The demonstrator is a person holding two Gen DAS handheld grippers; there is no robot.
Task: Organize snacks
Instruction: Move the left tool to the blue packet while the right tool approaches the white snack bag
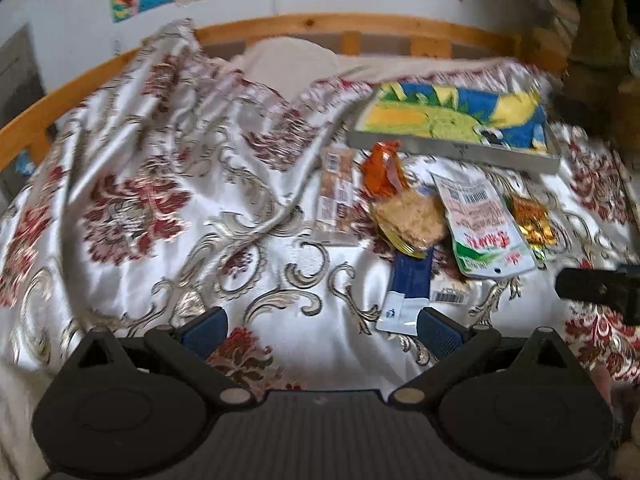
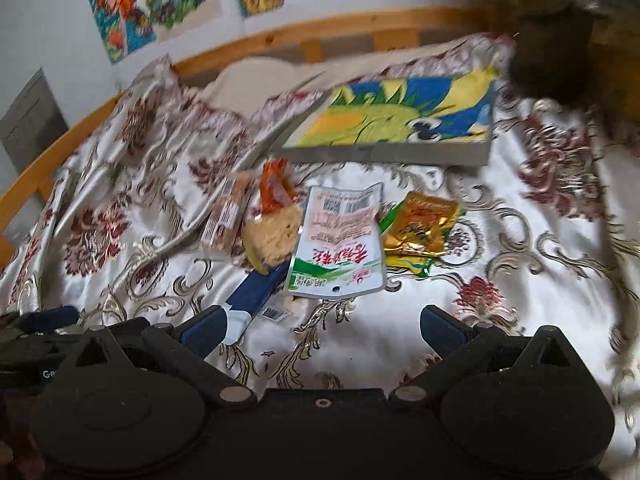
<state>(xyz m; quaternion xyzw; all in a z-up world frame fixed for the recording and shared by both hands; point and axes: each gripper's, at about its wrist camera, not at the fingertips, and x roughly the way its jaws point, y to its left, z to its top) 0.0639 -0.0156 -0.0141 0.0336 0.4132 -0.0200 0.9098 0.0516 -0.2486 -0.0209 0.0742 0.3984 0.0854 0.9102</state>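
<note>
My left gripper point(image 1: 320, 330): fingers spread wide, holding nothing, hovering low over the bedspread point(image 1: 168, 184).
My right gripper point(image 2: 322, 330): fingers also spread wide and empty; its left fingertip overlaps the white end of the blue packet in its own view, though I cannot tell whether they touch.
Blue packet point(image 2: 256, 290): the nearest snack, long and narrow, its long axis running from near-left to far-right in the right view; it lies just ahead of the right gripper and off to the right of the left one.
White pouch point(image 2: 340, 240): just beyond the blue packet, flat, long axis pointing away from me, almost centred ahead of the right gripper.
Crumbly cake point(image 2: 274, 236): left of the pouch, in a clear wrapper with an orange twisted top.
Biscuit bar point(image 2: 226, 216): furthest left of the pile, lengthwise away from me.
Gold sachet point(image 2: 420, 226): right of the pouch, on a green wrapper.
Box point(image 2: 400, 120): beyond the snacks, flat with a bright cartoon lid; likely where they go.
Nearer hand: by my judgement the right, since the pile sits straight ahead of it.
Far edge: wooden bed rail point(image 1: 320, 26), then a wall with pictures.
</note>
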